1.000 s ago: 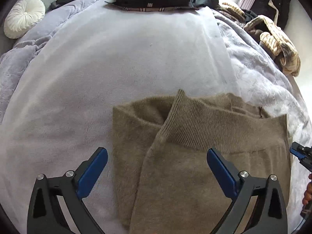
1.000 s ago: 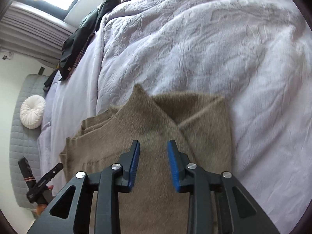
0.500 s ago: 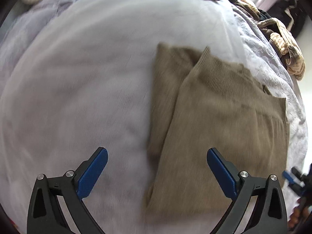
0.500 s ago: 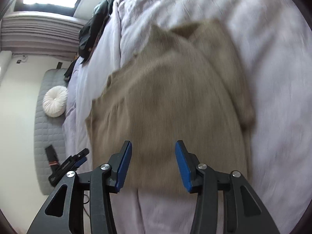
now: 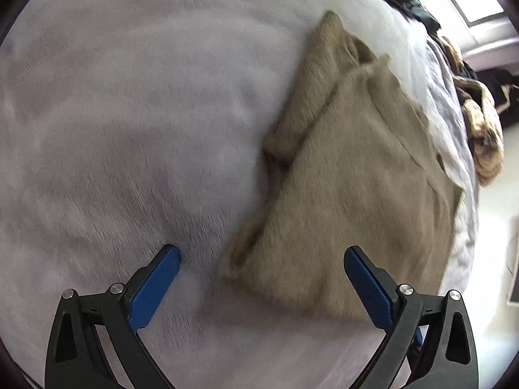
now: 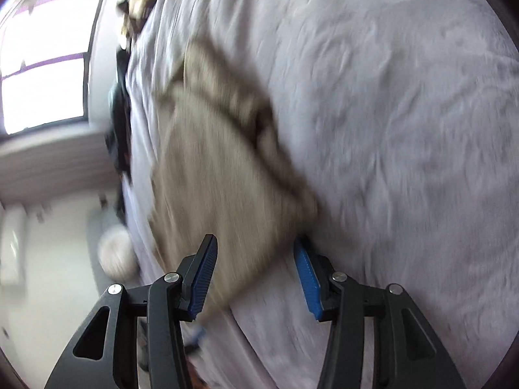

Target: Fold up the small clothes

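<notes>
Since half a second ago, swung round and slid toward 3 o'clock in the left wrist view: tan knit garment (image 5: 350, 175), folded, lying flat on the pale lilac bed cover (image 5: 129, 113), its near corner between the blue pads. Left tool (image 5: 261, 278) spread wide, gripping nothing, one pad (image 5: 155, 285) over bare cover at 7 o'clock, the other over the garment's lower edge at 5 o'clock. Heaped at 2 o'clock along the bed's far side, a brown-and-cream patterned cloth (image 5: 483, 136) and dark clothes (image 5: 412, 3). Blurred throughout in the right wrist view. Right tool (image 6: 254, 278) opened wider than before, holding nothing, jaws set either side of the garment's (image 6: 220, 168) nearest corner. Stretching from 6 toward 11 o'clock, the same garment on the cover (image 6: 405, 129). At 9 o'clock, a bright window (image 6: 42, 74); at 8 o'clock, a round white cushion (image 6: 116, 253).
</notes>
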